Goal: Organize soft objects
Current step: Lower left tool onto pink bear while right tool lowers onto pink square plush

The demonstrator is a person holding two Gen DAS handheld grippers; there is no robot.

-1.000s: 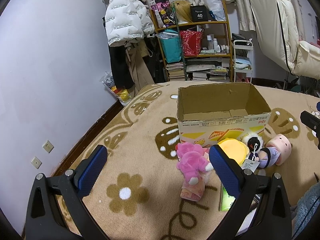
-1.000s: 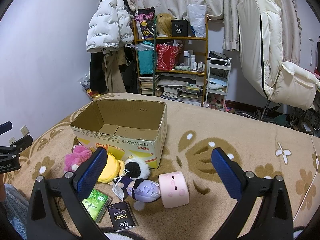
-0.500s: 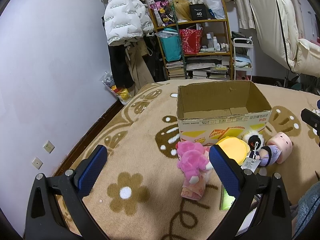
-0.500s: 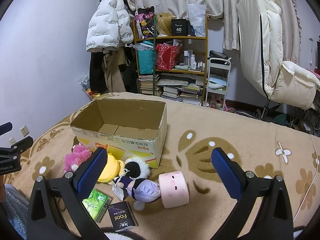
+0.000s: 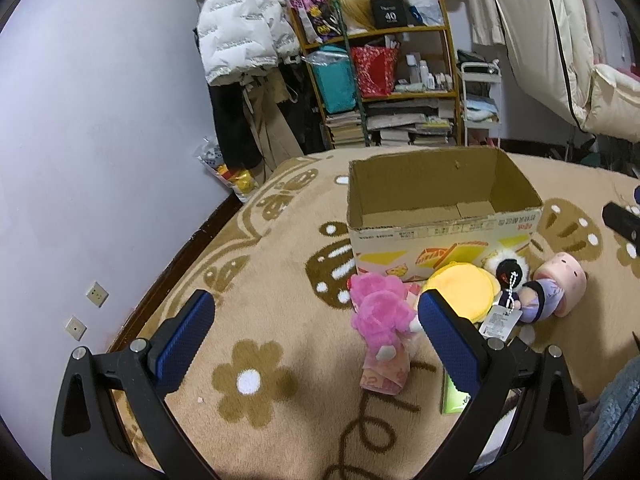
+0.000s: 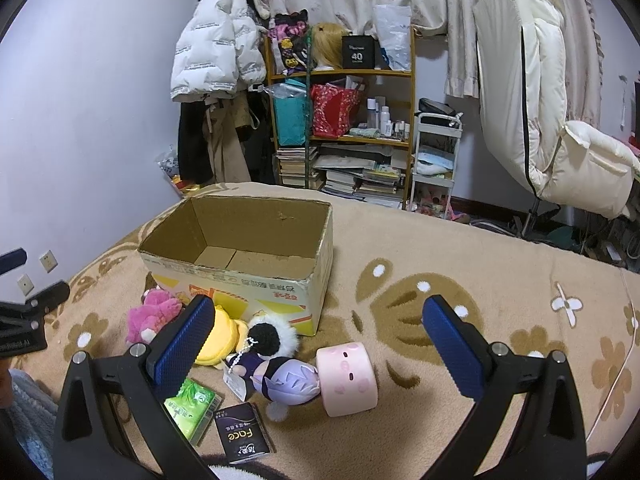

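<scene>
An open, empty cardboard box (image 5: pixel 440 216) (image 6: pixel 248 256) stands on the beige flowered blanket. In front of it lie a pink plush (image 5: pixel 380 312) (image 6: pixel 152 316), a yellow round plush (image 5: pixel 464 290) (image 6: pixel 218 340), a purple-haired doll with a black furry hat (image 5: pixel 532 300) (image 6: pixel 276 368) and a pink cylinder plush (image 5: pixel 568 284) (image 6: pixel 348 378). My left gripper (image 5: pixel 316 340) is open and empty, above the blanket left of the pink plush. My right gripper (image 6: pixel 316 344) is open and empty, above the doll and the pink cylinder.
A green tissue pack (image 6: pixel 192 404) and a black "Face" packet (image 6: pixel 242 438) lie near the front edge. A cluttered shelf (image 6: pixel 344 120), hanging coats (image 6: pixel 216 60) and a white chair (image 6: pixel 540 120) stand behind the bed. The wall is at the left.
Both grippers have stayed open and nearly still; the left wrist view has shifted very slightly. No toy has moved.
</scene>
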